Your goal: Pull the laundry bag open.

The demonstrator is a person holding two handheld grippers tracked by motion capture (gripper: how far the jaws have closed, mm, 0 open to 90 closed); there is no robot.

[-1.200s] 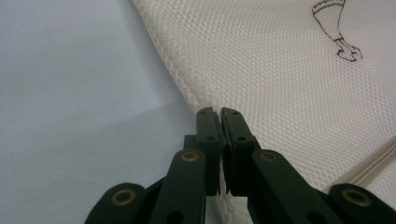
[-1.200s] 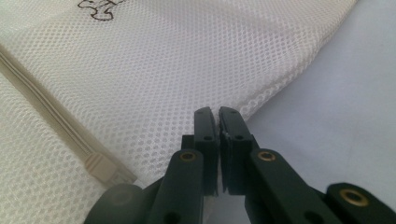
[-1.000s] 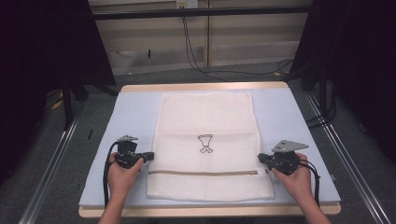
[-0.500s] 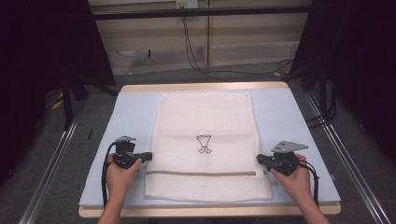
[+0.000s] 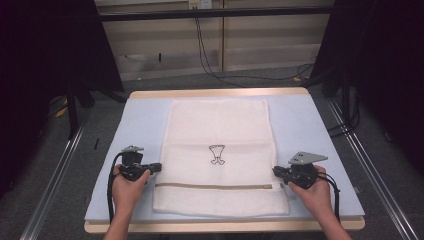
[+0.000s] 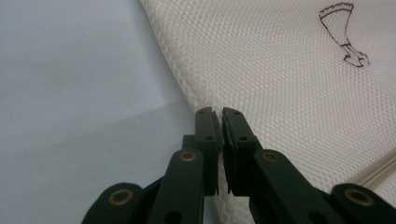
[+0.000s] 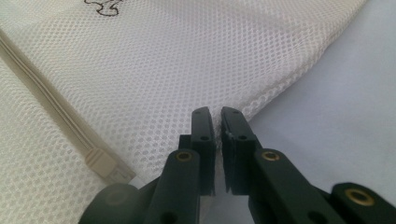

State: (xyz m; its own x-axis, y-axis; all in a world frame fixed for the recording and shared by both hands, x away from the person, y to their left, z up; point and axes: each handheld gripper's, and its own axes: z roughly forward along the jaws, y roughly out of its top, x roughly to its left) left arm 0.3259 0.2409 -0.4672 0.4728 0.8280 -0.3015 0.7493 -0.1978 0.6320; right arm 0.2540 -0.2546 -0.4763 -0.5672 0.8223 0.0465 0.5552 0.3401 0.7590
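Left gripper (image 5: 154, 167) at the left edge of the mesh bag (image 5: 220, 150), jaws all but closed on the hem; in the left gripper view (image 6: 218, 112) a sliver of white netting caught between the pads, so pinching the bag's edge. Bag flat on the pale blue mat (image 5: 310, 130), centred, long way running from the near edge toward the far edge, a small dark printed mark (image 5: 216, 154) near the middle, a beige zipper (image 5: 215, 186) across the near part. Right gripper (image 5: 276, 171) mirrored at the right edge, just past the zipper's end; in the right gripper view (image 7: 217, 111) jaws pressed nearly shut, tips at the bag's border with mat beyond.

Likely step: both side edges taken at one level, ready for a lift or a fold. Next move, by this reading: both hands raised together and evenly, mesh kept taut between them, near part carried over toward the far end with corners matched.

Hard to tell: how much fabric sits in the right jaws, since the pads cover the contact. Zipper pull (image 7: 100, 162) partly cut by the right jaw. Whether one layer or both are pinched, not visible. Bag contents, if any, not discernible.
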